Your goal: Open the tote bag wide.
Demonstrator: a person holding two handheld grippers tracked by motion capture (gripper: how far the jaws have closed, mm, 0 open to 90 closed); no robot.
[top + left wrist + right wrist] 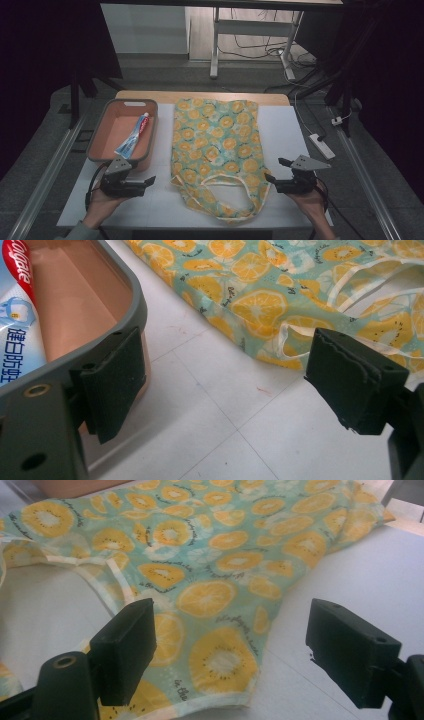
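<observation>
A cloth tote bag [215, 145] printed with orange slices lies flat in the middle of the white table, handles [227, 182] toward me. Left of it stands a brown tray [107, 137] holding a toothpaste tube [134, 136]. My left gripper [149, 182] is open near the tray's front corner, left of the bag, with nothing between its jaws. In the left gripper view the tray rim [132, 295] is beside the left jaw and the bag [250, 295] lies ahead. My right gripper [276, 170] is open at the bag's right edge; its view shows the bag's corner [215, 630] between the jaws.
The white table surface [285, 130] has bare room right of the bag and along the front. A power strip [321, 146] with a cable lies on the floor to the right. Metal rails run along both sides of the table.
</observation>
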